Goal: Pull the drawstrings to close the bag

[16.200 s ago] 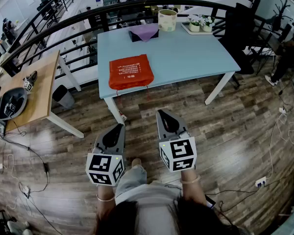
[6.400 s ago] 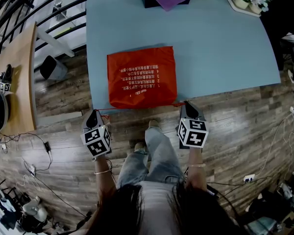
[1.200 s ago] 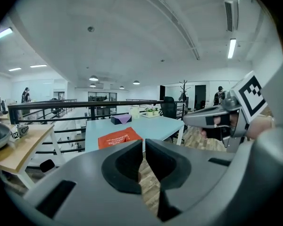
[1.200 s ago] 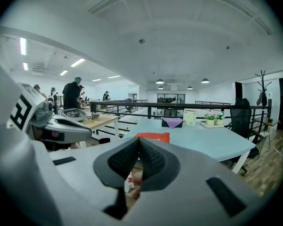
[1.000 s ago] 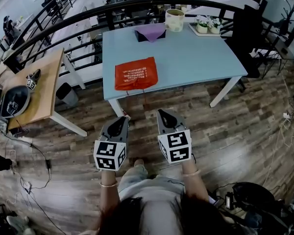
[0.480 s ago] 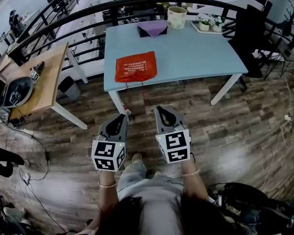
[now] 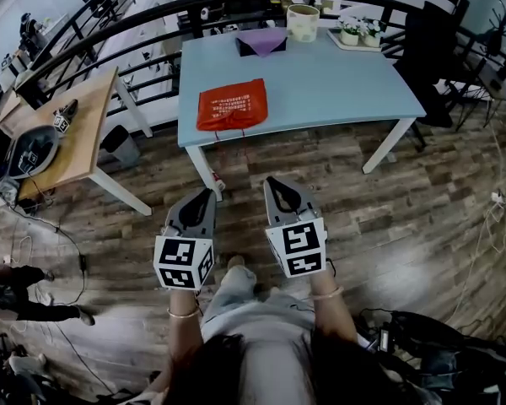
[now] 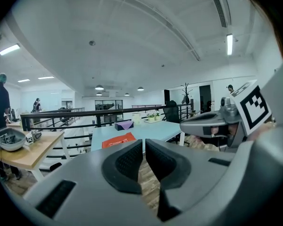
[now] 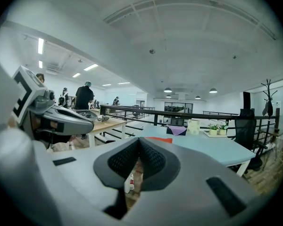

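Note:
A red drawstring bag (image 7: 232, 105) lies flat near the front left corner of the light blue table (image 7: 320, 91). Thin red cords (image 7: 236, 133) hang from its near edge over the table's front. Both grippers are held over the wooden floor, well short of the table. My left gripper (image 7: 204, 194) has its pads almost together and holds nothing. My right gripper (image 7: 274, 181) is shut and empty. The left gripper view shows the bag (image 8: 118, 140) far off beyond the left gripper (image 8: 144, 141). In the right gripper view the bag (image 9: 160, 140) peeks over the right gripper (image 9: 139, 140).
At the table's back stand a dark box under a purple cloth (image 7: 261, 40), a cream pot (image 7: 303, 22) and a tray of small plants (image 7: 354, 32). A wooden side table (image 7: 76, 133) and a black railing (image 7: 110, 32) are at left, a black chair (image 7: 422, 49) at right. Cables lie on the floor.
Several seconds ago both grippers were at the table's front edge by the bag's cords; now they are held back over the floor. In the last second only the view shifted slightly.

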Available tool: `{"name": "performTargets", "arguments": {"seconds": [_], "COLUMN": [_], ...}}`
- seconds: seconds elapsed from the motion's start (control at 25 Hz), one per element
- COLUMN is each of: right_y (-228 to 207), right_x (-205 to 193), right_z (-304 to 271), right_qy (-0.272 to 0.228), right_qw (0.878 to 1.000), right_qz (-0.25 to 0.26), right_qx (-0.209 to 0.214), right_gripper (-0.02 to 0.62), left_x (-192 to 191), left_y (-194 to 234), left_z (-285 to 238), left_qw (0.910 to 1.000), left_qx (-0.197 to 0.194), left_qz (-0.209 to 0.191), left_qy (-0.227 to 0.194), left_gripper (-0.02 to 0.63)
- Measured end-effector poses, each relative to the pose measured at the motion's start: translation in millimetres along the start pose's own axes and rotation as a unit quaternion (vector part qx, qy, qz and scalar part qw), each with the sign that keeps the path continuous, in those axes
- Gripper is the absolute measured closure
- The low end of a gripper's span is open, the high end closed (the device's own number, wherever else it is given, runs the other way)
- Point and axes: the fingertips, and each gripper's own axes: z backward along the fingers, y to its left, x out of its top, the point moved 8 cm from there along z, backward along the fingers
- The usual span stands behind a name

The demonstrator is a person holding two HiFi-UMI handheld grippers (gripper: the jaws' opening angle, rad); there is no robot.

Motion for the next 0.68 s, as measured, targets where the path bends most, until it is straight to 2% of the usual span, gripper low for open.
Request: {"name": "performTargets", "arguments": {"seconds": [0.36, 0.68], "right_y": [-2, -3], "right_x": [-1, 0], "right_z": [8, -6], "right_qy": [-0.01, -0.004], "right_qw": [1.0, 1.0], "right_qz": [-0.005, -0.004], "right_qx": [-0.009, -0.01], "right_gripper": [0.569, 0.569], "left_x": [-3, 0], "left_y": [-6, 4], "left_z": [7, -4], "left_qw": [1.0, 1.0], "left_qx": [0.008, 0.006], "left_qz": [-0.001, -0.001], "left_qy": [0.003, -0.004], "left_gripper": [0.574, 0.574]}}
